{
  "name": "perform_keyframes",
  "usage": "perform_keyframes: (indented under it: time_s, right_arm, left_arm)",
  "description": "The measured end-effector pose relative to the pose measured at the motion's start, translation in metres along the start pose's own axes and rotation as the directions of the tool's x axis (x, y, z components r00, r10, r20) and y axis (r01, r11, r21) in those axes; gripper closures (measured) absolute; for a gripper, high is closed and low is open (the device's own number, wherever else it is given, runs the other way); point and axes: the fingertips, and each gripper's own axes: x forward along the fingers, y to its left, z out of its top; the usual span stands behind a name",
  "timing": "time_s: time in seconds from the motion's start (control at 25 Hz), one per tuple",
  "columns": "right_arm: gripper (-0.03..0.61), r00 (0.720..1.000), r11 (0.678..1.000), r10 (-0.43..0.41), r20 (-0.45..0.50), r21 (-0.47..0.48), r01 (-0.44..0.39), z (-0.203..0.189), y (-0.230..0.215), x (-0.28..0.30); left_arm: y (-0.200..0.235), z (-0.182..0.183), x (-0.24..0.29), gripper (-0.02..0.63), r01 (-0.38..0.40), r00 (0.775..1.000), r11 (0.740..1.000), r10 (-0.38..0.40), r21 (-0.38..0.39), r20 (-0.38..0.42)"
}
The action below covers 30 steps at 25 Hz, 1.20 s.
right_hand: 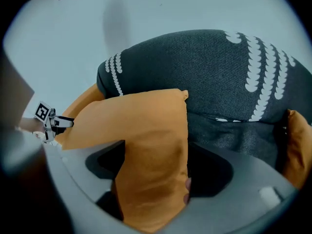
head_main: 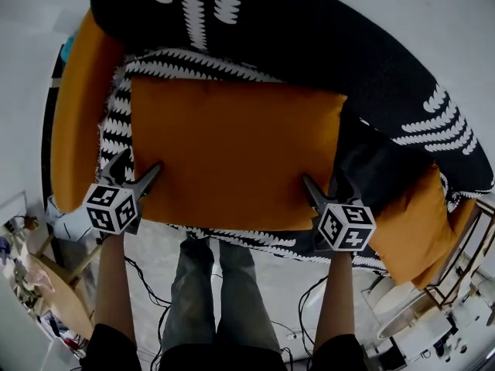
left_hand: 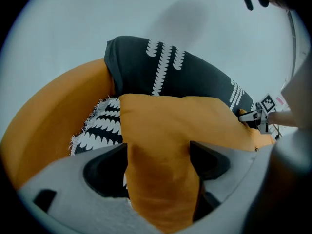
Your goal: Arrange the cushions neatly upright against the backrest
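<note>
A large orange cushion (head_main: 232, 153) lies flat on the seat of an orange sofa (head_main: 73, 122), over a black throw with white leaf print (head_main: 325, 45). My left gripper (head_main: 135, 178) stands at the cushion's front left edge and my right gripper (head_main: 323, 188) at its front right edge. In the left gripper view the orange cushion (left_hand: 161, 145) fills the gap of the left gripper (left_hand: 158, 155), whose jaws stand wide. The right gripper view shows the same: the cushion's fabric (right_hand: 151, 150) sits between the spread jaws of the right gripper (right_hand: 156, 162). A second orange cushion (head_main: 418, 222) lies at the seat's right end.
The person's legs (head_main: 216, 300) stand right at the sofa's front edge, with cables (head_main: 147, 284) on the floor beside them. White furniture (head_main: 410, 315) stands at the lower right and a cluttered wooden piece (head_main: 46, 292) at the lower left. The black patterned backrest (right_hand: 219, 67) rises behind the cushion.
</note>
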Motion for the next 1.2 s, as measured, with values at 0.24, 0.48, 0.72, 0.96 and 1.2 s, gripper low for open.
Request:
perform_keyframes:
  time_s: [0.24, 0.48, 0.72, 0.96, 1.2]
  right_arm:
    - [0.117, 0.994, 0.995, 0.06, -0.088, 0.086, -0.052, -0.016, -0.008, 0.024]
    - [0.146, 0.982, 0.982, 0.141, -0.13, 0.142, -0.122, -0.023, 0.004, 0.037]
    - [0.251, 0.985, 0.993, 0.11, -0.134, 0.06, -0.103, -0.027, 0.006, 0.039]
    - [0.325, 0.995, 0.996, 0.055, -0.086, -0.064, -0.061, -0.019, 0.021, 0.022]
    - [0.36, 1.0, 0.986, 0.005, 0.0, -0.168, -0.005, -0.006, 0.032, -0.003]
  left_arm:
    - [0.006, -0.005, 0.018, 0.157, 0.036, 0.998, 0.999, -0.035, 0.009, -0.048]
    - [0.008, -0.013, 0.029, 0.194, 0.092, 0.992, 0.996, -0.091, 0.007, -0.092]
    - [-0.009, -0.015, 0.037, 0.288, 0.097, 0.99, 0.991, -0.087, 0.088, -0.115]
    - [-0.018, -0.008, 0.017, 0.393, 0.124, 0.991, 0.983, -0.114, 0.136, -0.074]
    - [-0.031, 0.005, -0.005, 0.451, 0.103, 0.994, 0.98, -0.106, 0.168, 0.008]
